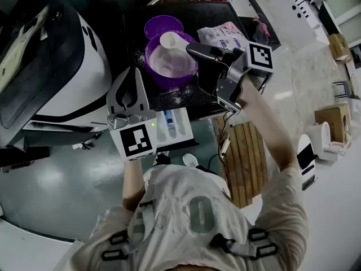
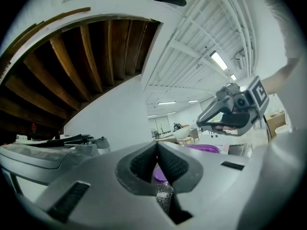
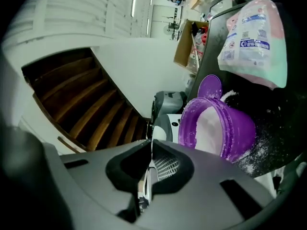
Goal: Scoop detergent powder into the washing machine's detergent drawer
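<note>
Near the worktop's [image 1: 197,16] front edge, the purple tub [image 1: 171,66] holds loose, light powder, probably easily spilled. The right gripper [image 3: 151,143] is clamped on the scoop's [image 1: 169,39] thin, seemingly stiff handle above it and should keep it level. The left gripper's [image 2: 157,145] jaws are together, empty, beside the drawer [image 1: 176,126].

Glossy grey floor [image 1: 62,202]; slatted wooden bench [image 1: 246,157]; cardboard box [image 1: 334,119]; timber stair underside [image 2: 81,61]; white ceiling, strip light [image 2: 218,60] lit.
</note>
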Available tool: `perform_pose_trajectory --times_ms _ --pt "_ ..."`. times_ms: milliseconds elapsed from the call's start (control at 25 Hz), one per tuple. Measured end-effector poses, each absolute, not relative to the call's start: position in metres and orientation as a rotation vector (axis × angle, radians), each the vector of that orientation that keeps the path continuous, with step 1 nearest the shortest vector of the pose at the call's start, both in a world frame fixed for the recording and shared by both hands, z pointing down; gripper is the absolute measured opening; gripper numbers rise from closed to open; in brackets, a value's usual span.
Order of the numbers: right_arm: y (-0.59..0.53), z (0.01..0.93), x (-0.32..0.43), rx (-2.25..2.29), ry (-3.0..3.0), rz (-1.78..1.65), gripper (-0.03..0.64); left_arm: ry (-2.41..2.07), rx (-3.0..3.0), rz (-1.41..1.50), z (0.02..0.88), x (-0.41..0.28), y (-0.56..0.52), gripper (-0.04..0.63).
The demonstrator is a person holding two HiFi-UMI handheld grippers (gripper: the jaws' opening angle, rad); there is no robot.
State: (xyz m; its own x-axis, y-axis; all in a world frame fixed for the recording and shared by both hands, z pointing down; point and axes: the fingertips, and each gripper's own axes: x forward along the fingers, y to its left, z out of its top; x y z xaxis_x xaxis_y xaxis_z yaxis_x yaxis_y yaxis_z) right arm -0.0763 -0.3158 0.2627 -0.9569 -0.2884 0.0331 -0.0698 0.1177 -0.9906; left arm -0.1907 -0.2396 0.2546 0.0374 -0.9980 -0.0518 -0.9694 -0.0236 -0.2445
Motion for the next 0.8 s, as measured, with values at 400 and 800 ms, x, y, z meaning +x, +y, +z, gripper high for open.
perform_pose_trajectory --times_ms 400,800 --pt "-0.293 0.277 -0.037 -0.457 1.823 -1.798 0.011 2.087 -2.161 -0.025 0.250 -0.184 -0.227 0.021" --pt "-0.237 0.321 -0.025 -0.512 1.719 -1.741 0.011 2.182 -2.155 0.036 0.252 -0.188 -0.210 0.020"
